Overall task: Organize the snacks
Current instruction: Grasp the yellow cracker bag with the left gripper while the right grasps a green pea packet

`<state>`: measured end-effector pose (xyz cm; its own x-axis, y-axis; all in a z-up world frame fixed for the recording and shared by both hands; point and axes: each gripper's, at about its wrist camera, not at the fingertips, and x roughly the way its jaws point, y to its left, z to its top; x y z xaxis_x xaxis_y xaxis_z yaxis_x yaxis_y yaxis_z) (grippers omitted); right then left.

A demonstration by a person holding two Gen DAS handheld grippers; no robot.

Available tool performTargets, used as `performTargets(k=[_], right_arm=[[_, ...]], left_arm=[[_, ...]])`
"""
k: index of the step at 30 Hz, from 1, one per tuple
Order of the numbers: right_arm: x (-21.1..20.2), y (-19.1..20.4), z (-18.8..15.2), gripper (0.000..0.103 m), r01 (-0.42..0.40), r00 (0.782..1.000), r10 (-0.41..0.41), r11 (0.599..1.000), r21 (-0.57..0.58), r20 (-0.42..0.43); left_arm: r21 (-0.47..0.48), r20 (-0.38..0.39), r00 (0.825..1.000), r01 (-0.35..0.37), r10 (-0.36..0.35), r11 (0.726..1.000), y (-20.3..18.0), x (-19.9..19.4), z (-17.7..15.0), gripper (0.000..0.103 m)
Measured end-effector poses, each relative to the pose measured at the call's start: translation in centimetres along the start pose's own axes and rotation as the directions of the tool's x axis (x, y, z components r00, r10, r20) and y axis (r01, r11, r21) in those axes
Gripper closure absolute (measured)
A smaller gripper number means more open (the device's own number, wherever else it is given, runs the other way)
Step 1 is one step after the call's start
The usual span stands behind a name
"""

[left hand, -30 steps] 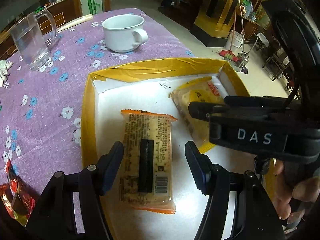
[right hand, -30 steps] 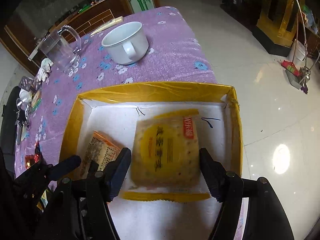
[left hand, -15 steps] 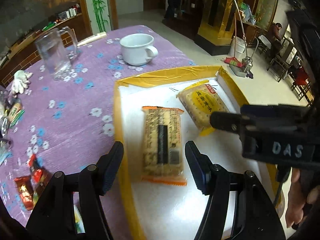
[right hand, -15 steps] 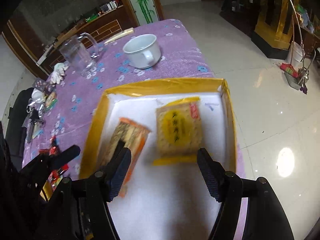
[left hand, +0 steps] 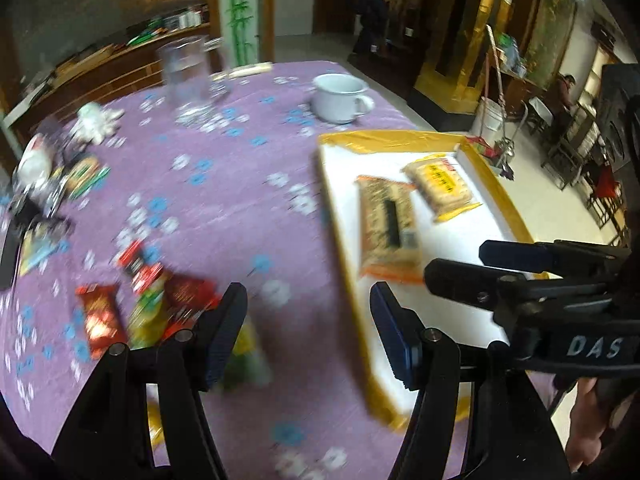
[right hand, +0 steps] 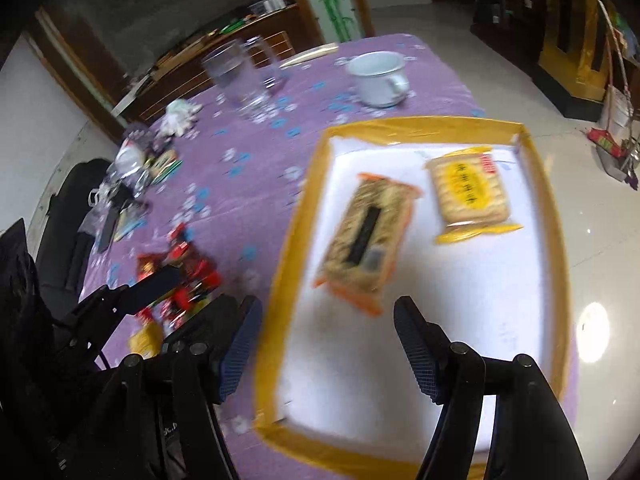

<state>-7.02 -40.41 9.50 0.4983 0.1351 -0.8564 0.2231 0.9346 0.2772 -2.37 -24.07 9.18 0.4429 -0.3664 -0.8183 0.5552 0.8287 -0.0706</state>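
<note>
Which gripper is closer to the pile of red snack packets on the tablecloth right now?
Left. The left gripper hangs open right beside the red snack packets, while the right gripper hangs open over the yellow-rimmed tray, farther away.

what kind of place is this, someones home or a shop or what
Probably a dining room or restaurant hall: a table under a purple flowered cloth with a white cup and glass pitcher, a polished tile floor, and more chairs beyond.
</note>
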Motion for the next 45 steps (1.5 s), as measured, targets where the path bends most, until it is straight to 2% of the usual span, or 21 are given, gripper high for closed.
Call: performTargets(k=[8,13,19,24,28,34,37,41,43,45], right_arm=[[1.0,6.2,-2.5,0.033,-0.033,0.998,0.029,0.995,-0.090,-0.050],[2.4,8.8,-4.3,0.033,-0.051,0.994,0.037,0.990,-0.130,-0.107],[3.8,10.4,-6.0,0.033,-0.065,0.984,0.038,0.986,-0.155,-0.172],[3.7,10.9,-6.3,0.033,-0.061,0.985,0.034,0.986,-0.157,-0.168],[3.4,10.6,-6.3,0.033,-0.056,0.986,0.033,0.988,-0.142,-0.162],[2.6,9.8,-6.0,0.033,-0.046,0.989,0.028,0.991,-0.122,-0.142],[2.6,9.5,-5.7,0.033,-0.050,0.989,0.035,0.993,-0.106,-0.141],[3.2,9.8,-5.2,0.033,-0.068,0.988,0.055,0.994,-0.090,-0.144],[3.7,10.0,-4.8,0.033,-0.076,0.988,0.063,0.993,-0.088,-0.143],[4.7,10.4,-3.8,0.033,-0.103,0.984,0.089,0.991,-0.086,-0.153]], left_arm=[[-0.143,-0.028,0.999,-0.034,0.031,0.989,7.4,-2.2,-5.5,0.040],[-0.199,-0.033,0.998,-0.064,0.058,0.978,11.7,-4.1,-9.5,0.040],[-0.166,-0.047,0.995,-0.091,0.084,0.982,14.2,-4.7,-12.9,0.040],[-0.085,-0.051,0.997,-0.057,0.052,0.995,14.3,-3.9,-12.7,0.040],[0.042,-0.093,0.993,-0.074,0.077,0.996,13.5,-1.9,-11.8,0.038],[0.117,-0.118,0.989,-0.079,0.093,0.990,13.5,0.6,-11.2,0.033],[0.097,-0.106,0.991,-0.076,0.087,0.992,13.6,1.2,-11.1,0.034],[0.030,-0.100,0.990,-0.094,0.097,0.995,13.6,1.2,-11.1,0.041],[0.006,-0.102,0.988,-0.113,0.113,0.994,13.7,1.0,-11.2,0.048],[-0.023,-0.116,0.987,-0.116,0.113,0.993,13.8,0.5,-11.6,0.049]])
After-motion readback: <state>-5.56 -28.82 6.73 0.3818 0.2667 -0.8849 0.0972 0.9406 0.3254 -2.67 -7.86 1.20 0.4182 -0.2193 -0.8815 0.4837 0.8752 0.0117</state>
